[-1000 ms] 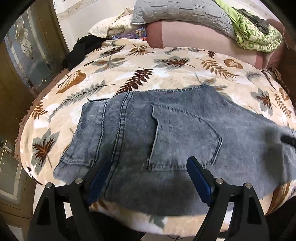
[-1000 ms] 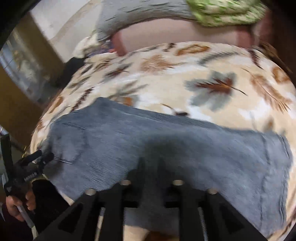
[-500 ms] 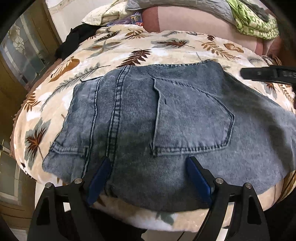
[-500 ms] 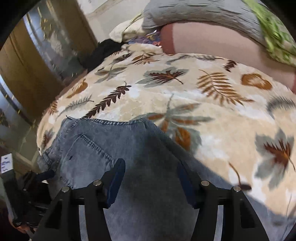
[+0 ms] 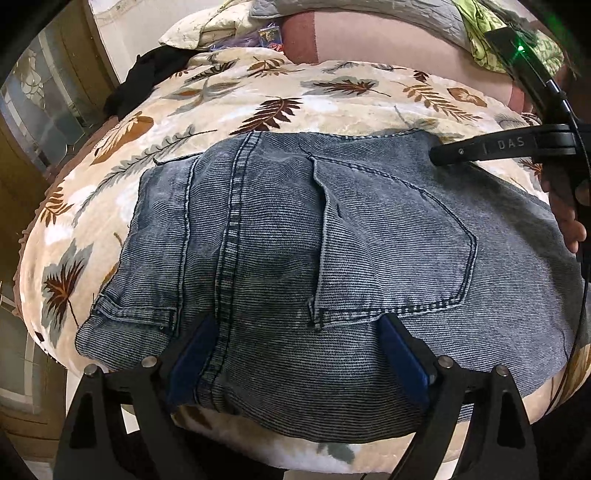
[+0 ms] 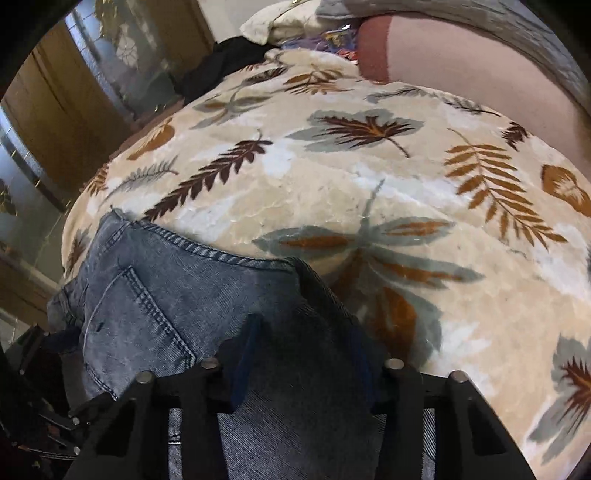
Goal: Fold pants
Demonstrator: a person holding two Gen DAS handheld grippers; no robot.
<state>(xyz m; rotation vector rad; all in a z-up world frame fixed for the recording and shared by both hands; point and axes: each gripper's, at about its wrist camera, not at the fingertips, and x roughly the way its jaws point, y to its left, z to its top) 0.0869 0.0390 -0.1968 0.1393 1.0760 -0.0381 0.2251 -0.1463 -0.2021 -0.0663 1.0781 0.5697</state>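
Note:
Blue-grey jeans (image 5: 295, 240) lie flat on a leaf-print blanket (image 5: 295, 96), back pocket up. My left gripper (image 5: 299, 354) hovers over their near edge. Its blue pads stand wide apart and are opening, with denim lying under the gap but not pinched. In the left wrist view one black finger of my right gripper (image 5: 480, 149) rests at the jeans' far corner. In the right wrist view the right gripper (image 6: 306, 354) is closing around a raised ridge of the jeans (image 6: 177, 295). The fold sits between the pads, and a gap still shows beside it.
A pink cushion (image 5: 369, 44), a grey quilt (image 5: 351, 11) and a green cloth (image 5: 487, 40) are piled at the bed's far side. A black garment (image 5: 147, 74) lies at the far left corner. A wooden door with glass panels (image 5: 44, 110) stands left of the bed. A hand (image 5: 570, 221) shows at the right.
My right gripper has slid left along the jeans to their far corner, rolling as it went, and its jaws widened then narrowed around denim. The left gripper has sunk a little closer to the jeans.

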